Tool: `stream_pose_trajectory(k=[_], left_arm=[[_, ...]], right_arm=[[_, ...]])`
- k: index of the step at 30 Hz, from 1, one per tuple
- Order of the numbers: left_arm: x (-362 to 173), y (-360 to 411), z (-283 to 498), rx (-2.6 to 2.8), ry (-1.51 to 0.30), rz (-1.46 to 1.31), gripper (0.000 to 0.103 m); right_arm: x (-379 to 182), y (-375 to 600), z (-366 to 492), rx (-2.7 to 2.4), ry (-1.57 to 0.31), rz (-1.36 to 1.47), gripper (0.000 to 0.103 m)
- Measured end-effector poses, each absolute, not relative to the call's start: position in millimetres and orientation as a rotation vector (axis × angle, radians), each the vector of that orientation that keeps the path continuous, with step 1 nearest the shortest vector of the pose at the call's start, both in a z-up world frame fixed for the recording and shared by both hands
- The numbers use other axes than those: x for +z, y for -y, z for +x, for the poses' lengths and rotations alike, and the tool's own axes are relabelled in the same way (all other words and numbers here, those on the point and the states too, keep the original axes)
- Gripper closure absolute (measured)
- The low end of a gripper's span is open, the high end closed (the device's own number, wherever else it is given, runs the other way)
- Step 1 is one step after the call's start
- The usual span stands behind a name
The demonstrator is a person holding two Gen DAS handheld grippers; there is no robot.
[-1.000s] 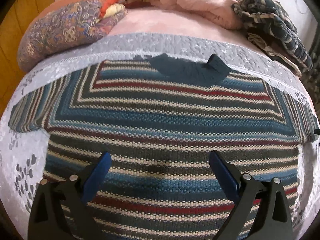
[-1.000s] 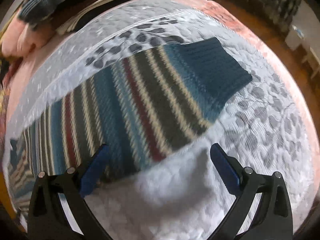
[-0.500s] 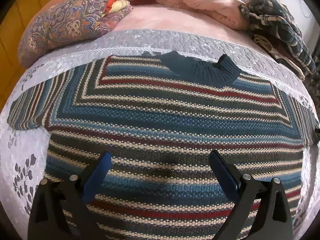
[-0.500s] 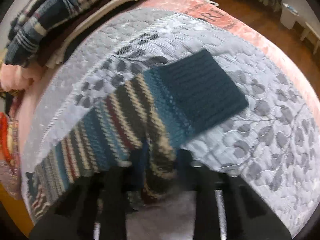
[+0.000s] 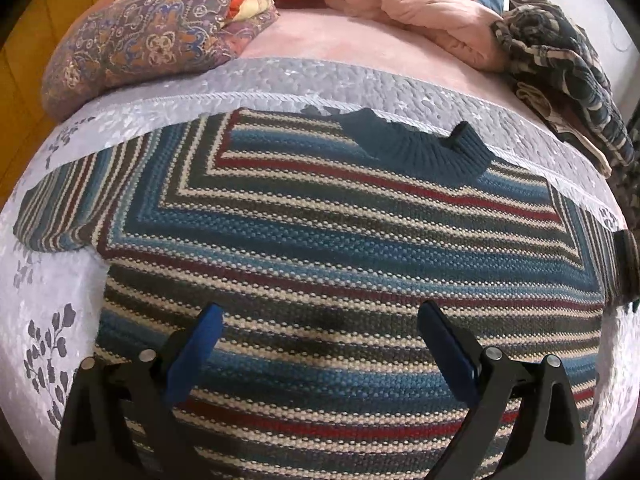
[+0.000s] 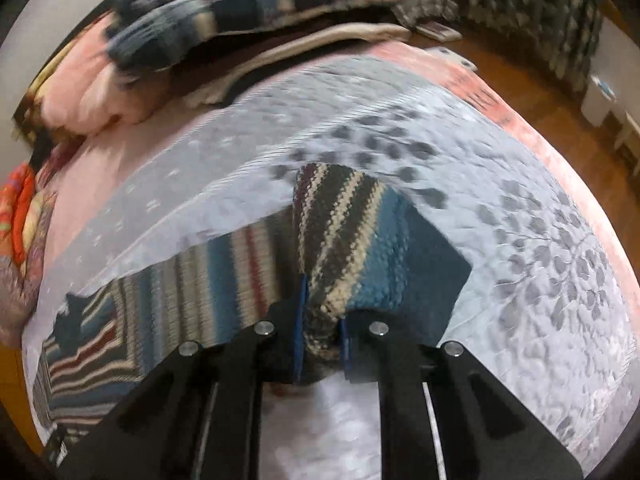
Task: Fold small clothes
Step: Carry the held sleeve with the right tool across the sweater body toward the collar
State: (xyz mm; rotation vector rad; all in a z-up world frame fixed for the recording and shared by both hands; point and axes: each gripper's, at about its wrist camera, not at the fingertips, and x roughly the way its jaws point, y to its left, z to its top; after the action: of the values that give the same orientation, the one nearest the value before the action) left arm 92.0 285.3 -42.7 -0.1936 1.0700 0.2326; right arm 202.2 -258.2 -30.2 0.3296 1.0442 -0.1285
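A striped knit sweater (image 5: 328, 236) in blue, red, cream and dark bands lies flat on a grey leaf-print quilt (image 5: 48, 312), its dark teal collar (image 5: 424, 148) at the far side. My left gripper (image 5: 320, 340) hovers open over the sweater's lower body, nothing between its blue pads. In the right wrist view my right gripper (image 6: 322, 320) is shut on the sweater's right sleeve (image 6: 344, 232). The sleeve is lifted and bunched, and its dark teal cuff (image 6: 436, 276) hangs behind the fold. The sweater's body (image 6: 132, 320) stretches away to the left.
A patterned pillow (image 5: 148, 44) and a pink duvet (image 5: 416, 4) lie at the head of the bed. A pile of dark plaid clothes (image 5: 568, 64) sits at the far right. The bed edge and wooden floor (image 6: 532, 72) show on the right.
My right gripper has gone from open to shut on the right sleeve and lifted it, folding it over. The left gripper stayed open, with the view shifting slightly.
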Motion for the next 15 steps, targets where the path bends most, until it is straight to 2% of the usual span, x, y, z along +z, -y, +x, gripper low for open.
stream_pose_trajectory(k=[9, 15], left_arm=[[-38.6, -297.8, 90.9, 0.243, -1.052, -0.200, 0.005], [-35.5, -299.9, 90.1, 0.237, -1.042, -0.205, 0.005]], right_arm=[[-10.2, 111.4, 192.7, 0.004, -0.979, 0.009, 0.090], [-10.6, 31.4, 182.4, 0.129, -0.957, -0.088, 0.090]])
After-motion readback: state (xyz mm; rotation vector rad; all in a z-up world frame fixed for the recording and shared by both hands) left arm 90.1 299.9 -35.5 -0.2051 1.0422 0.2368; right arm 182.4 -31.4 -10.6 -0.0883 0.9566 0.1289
